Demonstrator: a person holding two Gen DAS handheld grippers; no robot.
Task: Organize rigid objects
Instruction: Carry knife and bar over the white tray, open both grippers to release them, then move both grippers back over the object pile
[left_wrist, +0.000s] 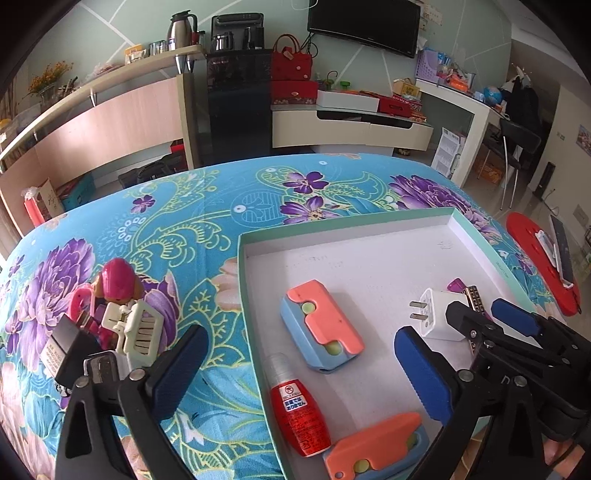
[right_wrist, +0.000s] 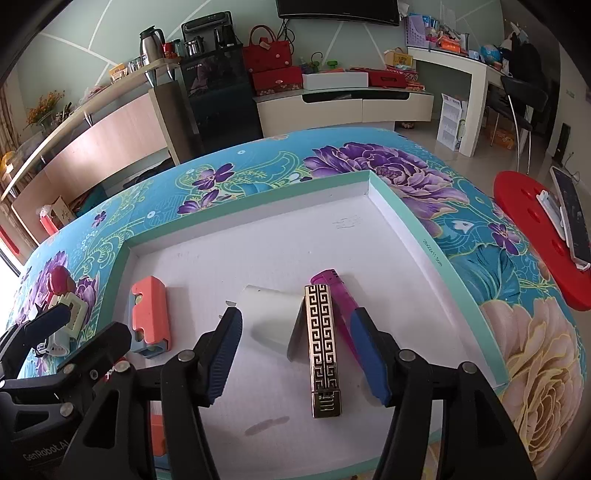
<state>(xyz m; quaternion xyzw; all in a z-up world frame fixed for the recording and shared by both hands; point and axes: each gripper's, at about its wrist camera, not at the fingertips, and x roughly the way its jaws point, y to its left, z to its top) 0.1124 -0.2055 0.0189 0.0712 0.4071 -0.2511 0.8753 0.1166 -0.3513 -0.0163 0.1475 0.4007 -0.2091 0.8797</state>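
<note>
- R gripper (right_wrist: 295, 354): jaws wide, empty, over gold lighter (right_wrist: 324, 343)
- L gripper (left_wrist: 295, 373): wide, empty
- Risk: pad clips white charger (right_wrist: 275, 317) at 11 o'clock, knocking the lighter askew

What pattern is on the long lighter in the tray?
Gold Greek-key on black, clearest from the right wrist.

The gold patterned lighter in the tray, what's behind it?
Behind the gold lighter lies a pink lighter, mostly covered by it and the right gripper; a white charger sits beside them.
</note>
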